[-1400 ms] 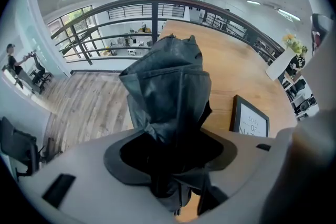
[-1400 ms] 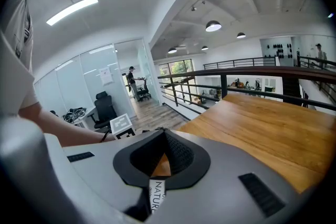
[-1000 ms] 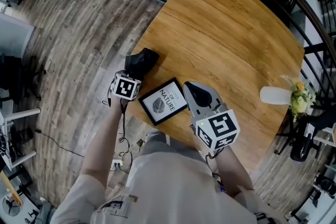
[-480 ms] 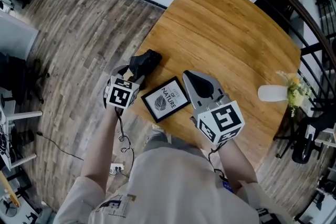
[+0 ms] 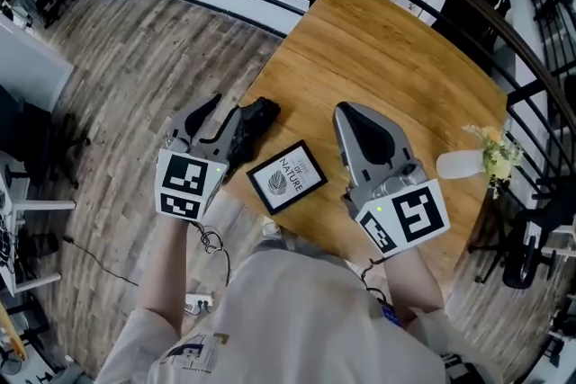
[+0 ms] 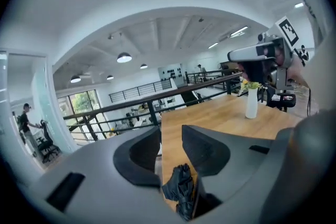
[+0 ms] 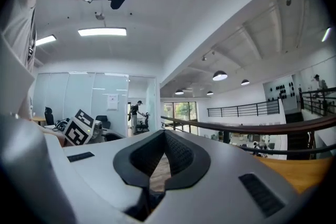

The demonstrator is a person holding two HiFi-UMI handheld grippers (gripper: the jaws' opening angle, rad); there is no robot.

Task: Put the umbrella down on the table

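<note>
The 2 jaws of the left gripper (image 6: 170, 134) are standing apart and are closing, with only air between them. The 2 jaws of the right gripper (image 7: 164, 134) are sitting together at their tips and are holding nothing.

The umbrella (image 5: 254, 120) looks put down already, so the job now is probably getting the left gripper clear of it. To do that well, the person should be going straight up and away, so that no jaw is catching the black cloth. Going slowly is helping too, because the umbrella is sitting very near the edge. 1 small bump could be knocking it onto the floor.

The umbrella is black and folded up small. It is lying on the near corner of the tabletop (image 5: 387, 40). In the left gripper view it is showing low down, under the jaws and not touching them. In the head view it is lying just beside the left jaws, on the side toward the middle of the tabletop. The right gripper is hanging well apart from it, with a picture frame (image 5: 286, 178) lying between them.
</note>
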